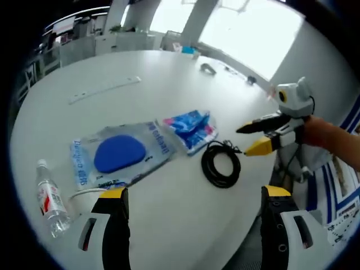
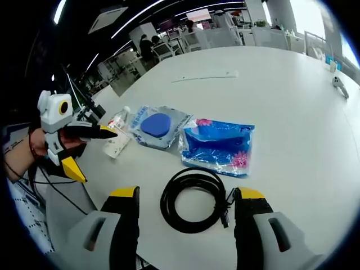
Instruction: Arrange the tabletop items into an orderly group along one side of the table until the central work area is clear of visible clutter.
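We cannot read the print on the clear bag [image 1: 121, 154] holding a blue oval pad; its lettering is blurred. The water bottle [image 1: 49, 199] has a label too small to make out, and in the right gripper view the bottle [image 2: 117, 121] is partly hidden behind the left gripper [image 2: 87, 151]. The small grey object [image 1: 208, 68] far across the table [image 1: 169, 225] is too tiny to identify. The distant room furniture is a blur.
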